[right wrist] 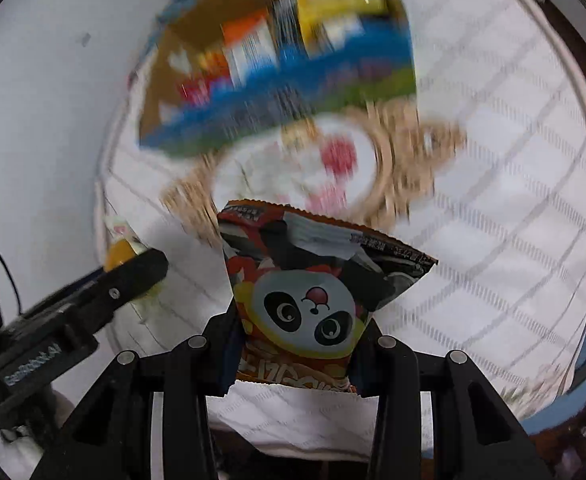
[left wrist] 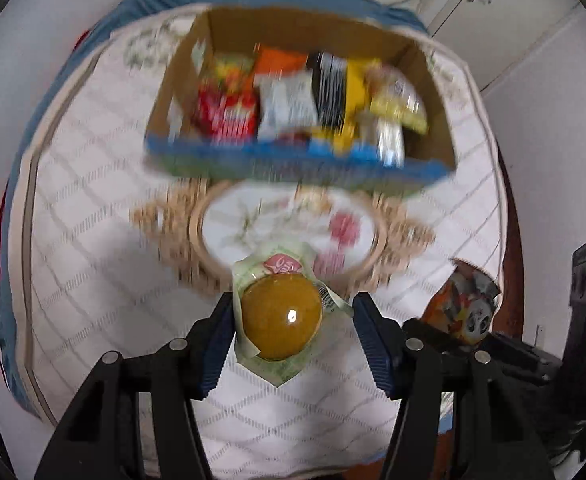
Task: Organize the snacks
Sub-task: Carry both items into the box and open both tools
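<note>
My left gripper (left wrist: pixel 293 316) is shut on a wrapped round yellow-brown bun (left wrist: pixel 281 316) in clear green-edged plastic, held above the white tablecloth. My right gripper (right wrist: pixel 297 336) is shut on a red and black snack bag with a panda face (right wrist: pixel 305 300); the bag also shows in the left wrist view (left wrist: pixel 465 304). A cardboard box with a blue front (left wrist: pixel 293 160) holds several snack packs at the far side of the table, and it also shows in the right wrist view (right wrist: pixel 285 92). The left gripper and its bun show at the left of the right wrist view (right wrist: pixel 121 256).
An oval floral tray with a woven rim (left wrist: pixel 289 228) lies between the grippers and the box, and it also shows in the right wrist view (right wrist: pixel 313 164). The round table carries a white quilted cloth (left wrist: pixel 93 280) over a blue one. White walls and cabinet doors stand behind.
</note>
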`<action>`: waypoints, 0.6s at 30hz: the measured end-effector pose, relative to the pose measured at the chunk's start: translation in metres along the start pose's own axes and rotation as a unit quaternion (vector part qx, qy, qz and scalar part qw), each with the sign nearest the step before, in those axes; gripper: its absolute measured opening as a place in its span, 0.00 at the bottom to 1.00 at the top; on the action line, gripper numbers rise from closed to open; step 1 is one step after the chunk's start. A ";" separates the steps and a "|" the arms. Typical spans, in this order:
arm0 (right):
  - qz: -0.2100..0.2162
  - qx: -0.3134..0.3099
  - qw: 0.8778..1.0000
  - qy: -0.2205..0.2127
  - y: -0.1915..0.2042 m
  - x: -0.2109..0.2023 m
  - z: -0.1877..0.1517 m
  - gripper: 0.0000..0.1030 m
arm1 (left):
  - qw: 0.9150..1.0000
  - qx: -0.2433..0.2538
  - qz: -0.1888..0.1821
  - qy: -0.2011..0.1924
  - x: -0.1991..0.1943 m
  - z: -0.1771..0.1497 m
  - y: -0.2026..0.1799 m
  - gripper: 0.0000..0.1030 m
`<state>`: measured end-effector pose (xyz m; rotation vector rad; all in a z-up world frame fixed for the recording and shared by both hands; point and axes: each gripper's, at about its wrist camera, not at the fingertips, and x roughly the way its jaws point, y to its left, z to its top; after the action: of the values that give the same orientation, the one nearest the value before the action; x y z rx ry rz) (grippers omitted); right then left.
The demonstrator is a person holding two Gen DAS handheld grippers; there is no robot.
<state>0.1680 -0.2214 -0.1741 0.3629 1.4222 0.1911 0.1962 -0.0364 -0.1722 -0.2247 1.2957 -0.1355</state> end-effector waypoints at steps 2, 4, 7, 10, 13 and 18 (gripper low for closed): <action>0.007 -0.004 1.000 -0.020 0.005 -0.015 0.028 0.43 | 1.000 0.000 -0.002 -0.013 -0.008 0.029 0.004 0.55; 0.006 -0.010 0.999 -0.039 0.015 -0.025 0.058 0.43 | 1.000 0.002 -0.004 -0.024 -0.014 0.059 0.011 0.55; 0.008 -0.021 0.998 -0.060 0.025 -0.040 0.107 0.43 | 0.999 0.011 0.011 -0.039 -0.011 0.110 0.021 0.55; 0.001 -0.031 0.997 -0.068 0.039 -0.033 0.165 0.43 | 0.999 0.011 0.013 -0.031 0.002 0.160 0.035 0.55; -0.011 -0.042 0.997 -0.064 0.050 -0.015 0.210 0.43 | 1.000 0.010 0.016 -0.015 0.026 0.206 0.047 0.55; -0.038 -0.042 0.998 -0.036 0.060 0.034 0.279 0.43 | 0.999 0.014 0.014 0.032 0.075 0.260 0.061 0.55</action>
<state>0.4533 -0.1904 -0.1546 0.2430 1.3502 0.1741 0.4655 0.0295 -0.1907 -0.1798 1.3592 -0.1376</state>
